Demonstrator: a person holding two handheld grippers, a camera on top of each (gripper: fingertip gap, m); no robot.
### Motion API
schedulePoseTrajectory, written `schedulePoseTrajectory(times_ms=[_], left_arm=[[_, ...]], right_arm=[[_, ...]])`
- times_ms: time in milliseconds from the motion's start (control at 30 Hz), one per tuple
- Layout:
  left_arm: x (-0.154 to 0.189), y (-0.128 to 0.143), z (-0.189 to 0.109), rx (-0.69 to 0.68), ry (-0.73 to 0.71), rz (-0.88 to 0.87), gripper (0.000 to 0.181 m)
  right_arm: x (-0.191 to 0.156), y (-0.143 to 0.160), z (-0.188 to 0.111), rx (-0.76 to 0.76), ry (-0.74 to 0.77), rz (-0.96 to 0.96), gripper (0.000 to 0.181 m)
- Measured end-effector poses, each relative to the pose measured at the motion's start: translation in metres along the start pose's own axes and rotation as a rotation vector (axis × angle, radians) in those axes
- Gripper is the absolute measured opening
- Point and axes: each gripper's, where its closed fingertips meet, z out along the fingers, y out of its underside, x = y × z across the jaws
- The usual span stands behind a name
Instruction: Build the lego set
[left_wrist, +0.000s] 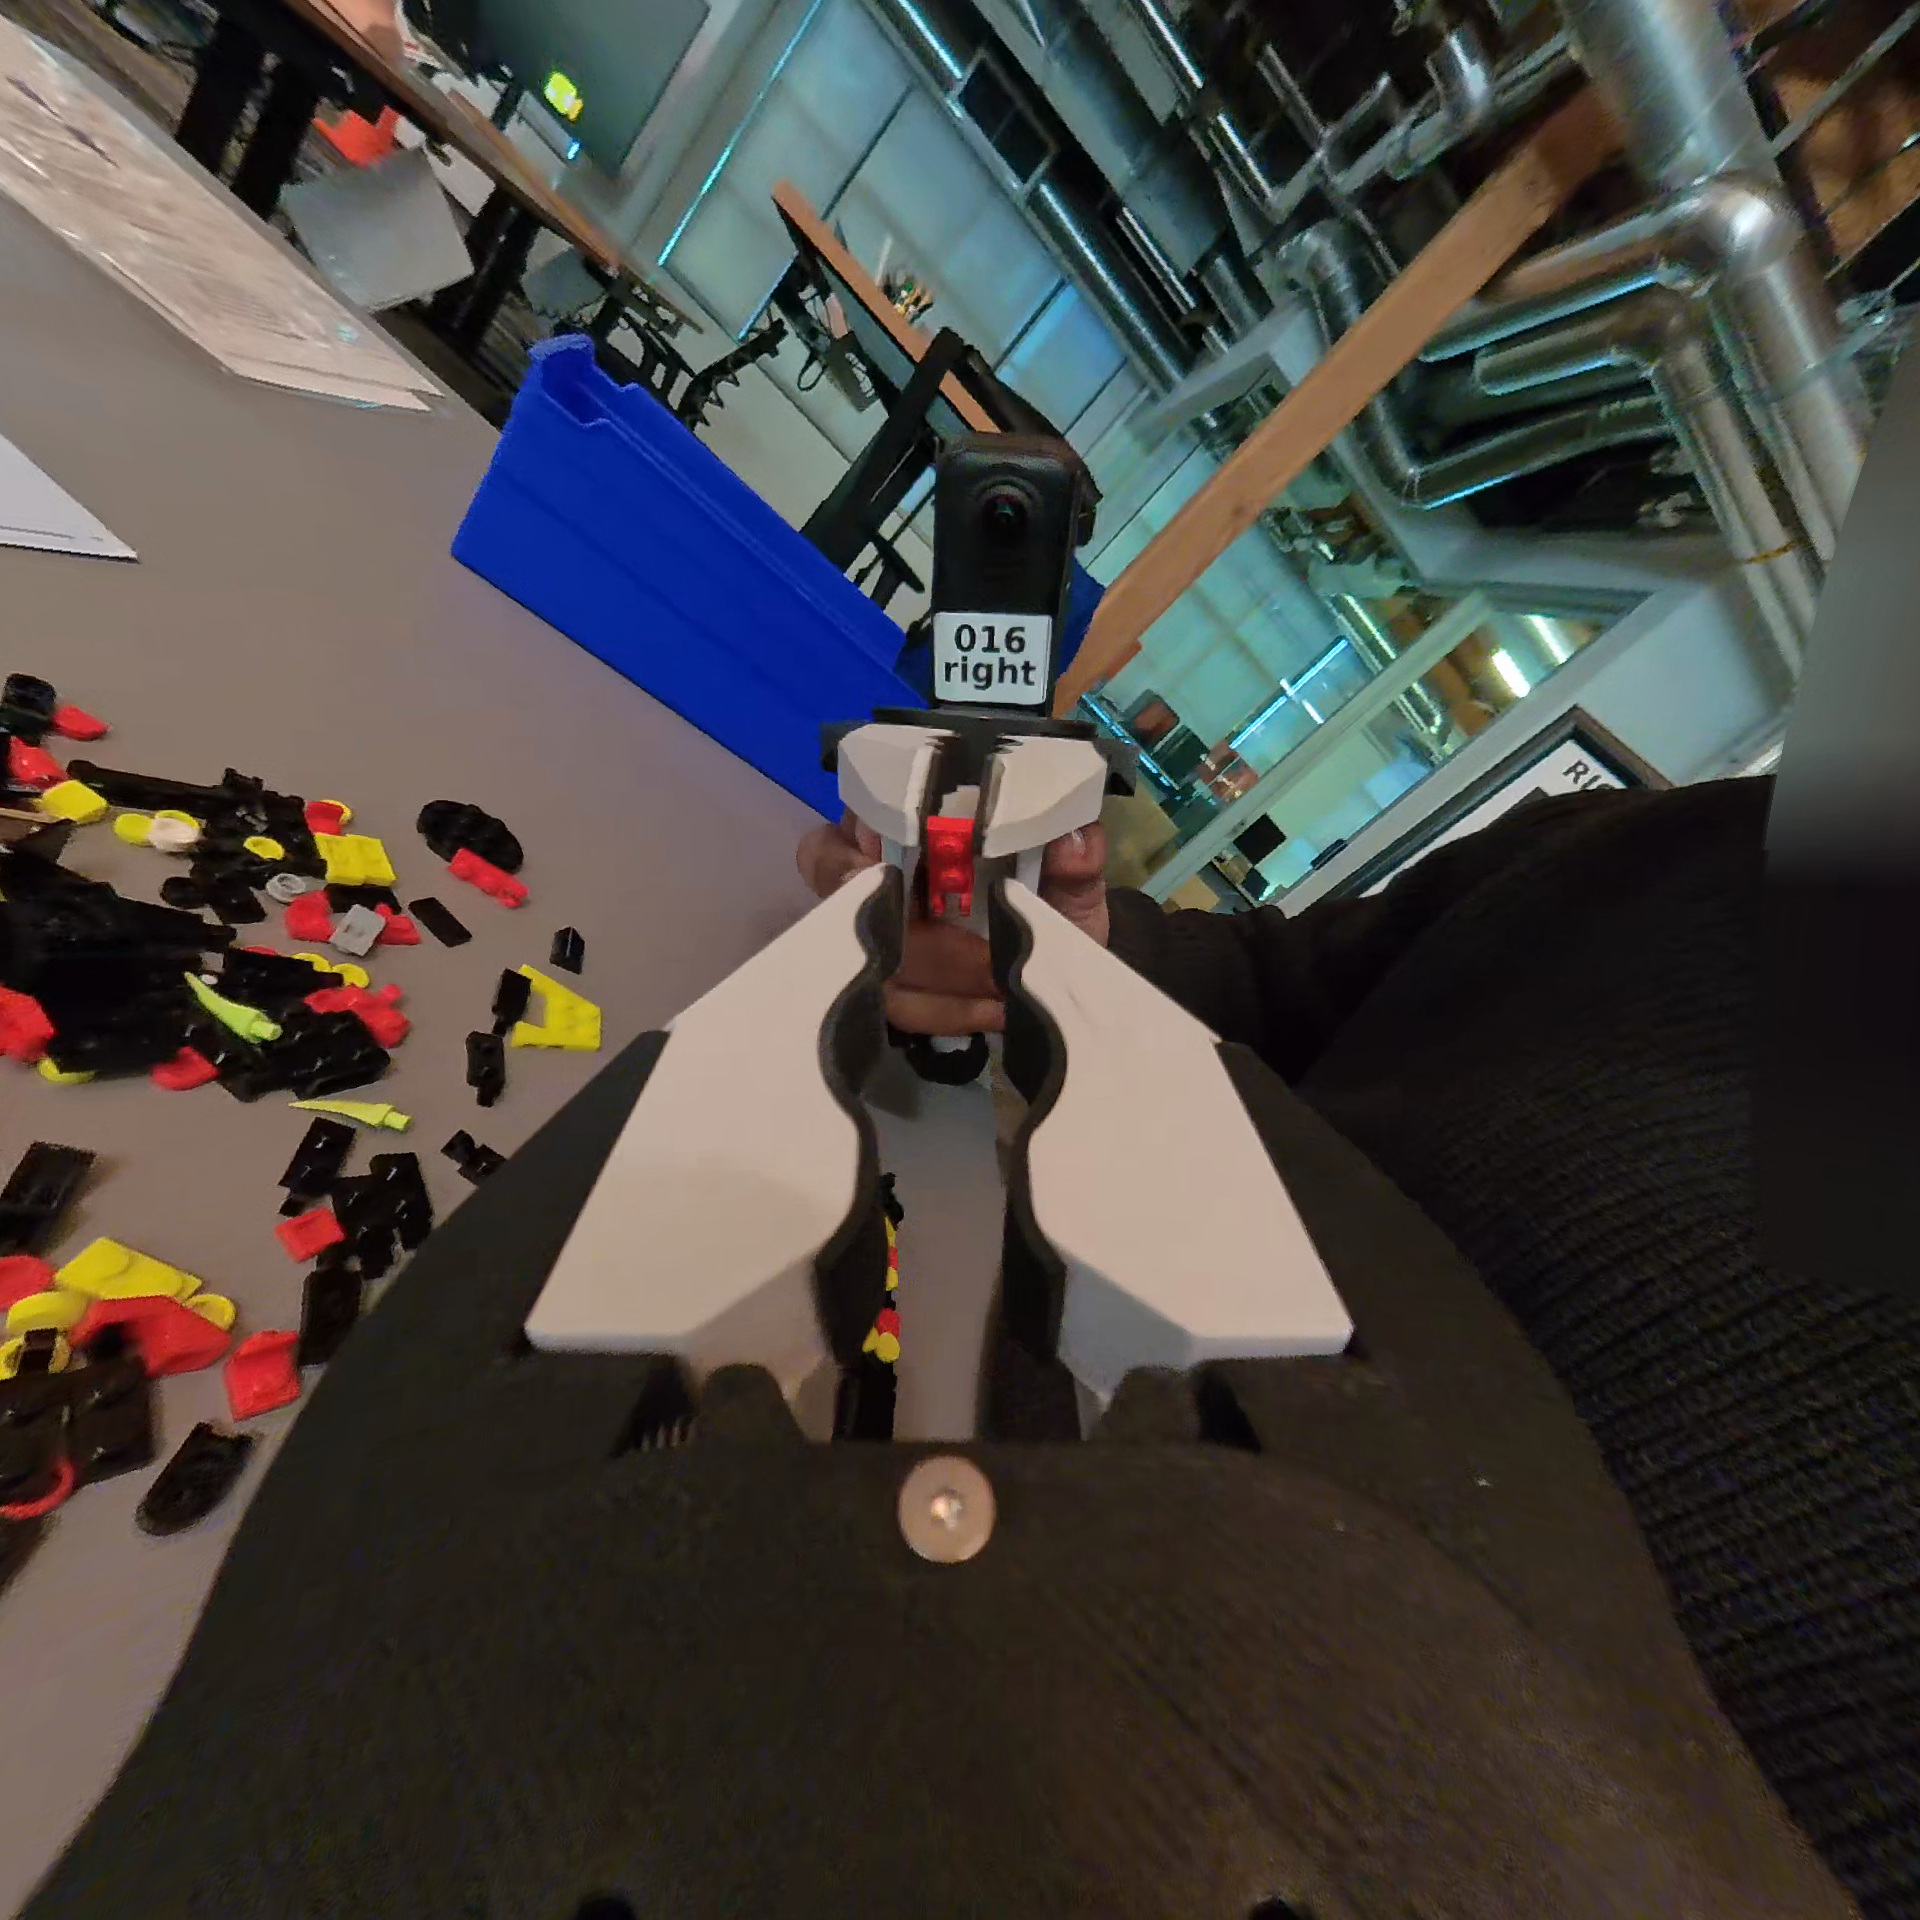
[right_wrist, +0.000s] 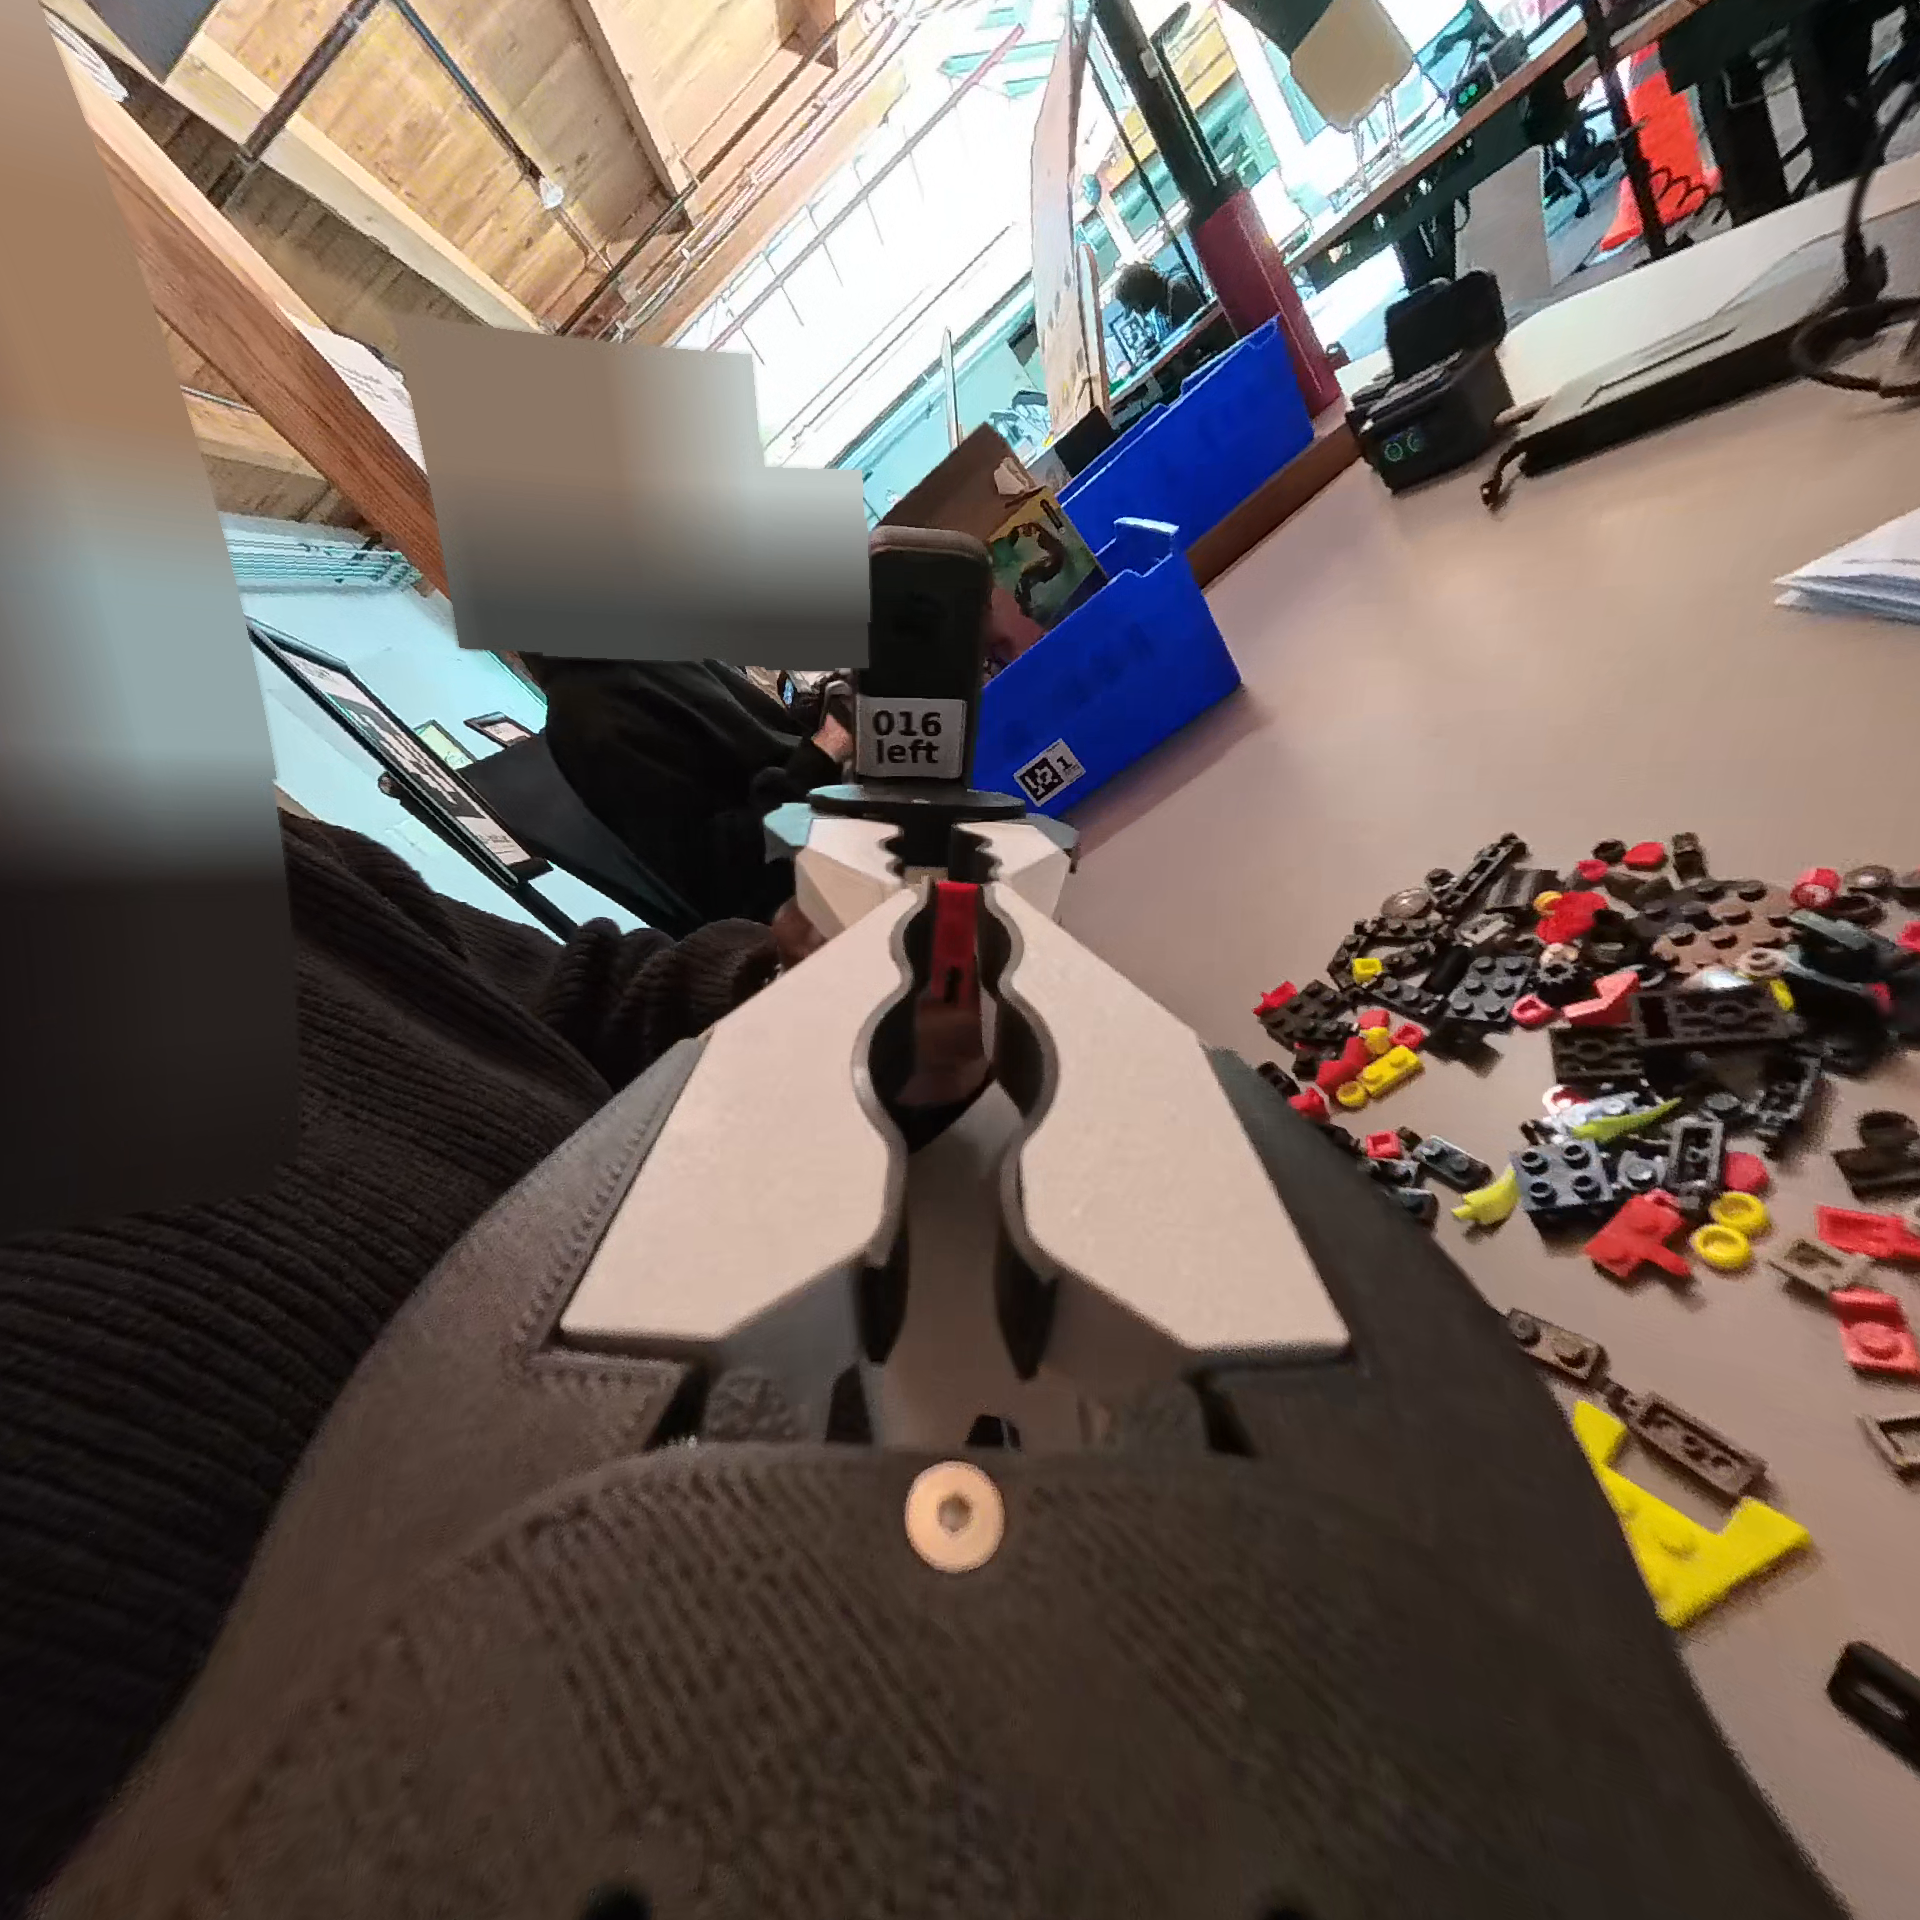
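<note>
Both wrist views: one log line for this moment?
left tongs: open | right tongs: shut on red piece | both raised, facing | loose pieces on table

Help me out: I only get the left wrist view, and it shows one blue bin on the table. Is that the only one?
Observer: No. The right wrist view shows a second blue bin behind the nearer blue bin.
Operator: Is there anything on the nearer one that I can't see?
Observer: A small white sticker sits low on its side.
Operator: What lies past the bins?
Observer: A black case rests on the table there.
</note>
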Motion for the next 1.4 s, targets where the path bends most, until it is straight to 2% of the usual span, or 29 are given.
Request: schedulePoseTrajectory(times_ms=[200, 433, 933, 1400], left_arm=[[0.000, 0.008, 0.004, -0.034, 0.022, -0.045, 0.023], [0.000, 0.003, 0.001, -0.013, 0.017, -0.024, 0.005], [-0.007, -0.006, -0.008, 0.009, -0.013, 0.005, 0.004], [-0.004, 0.014, -0.001, -0.109, -0.002, 0.034, 0.013]], right_arm=[[0.001, -0.001, 0.001, 0.017, -0.009, 0.024, 0.006], [0.001, 0.000, -0.001, 0.013, -0.008, 0.022, 0.006], [0.007, 0.007, -0.010, -0.056, -0.012, 0.021, 0.006], [0.001, 0.021, -0.011, -0.159, -0.024, -0.079, 0.006]])
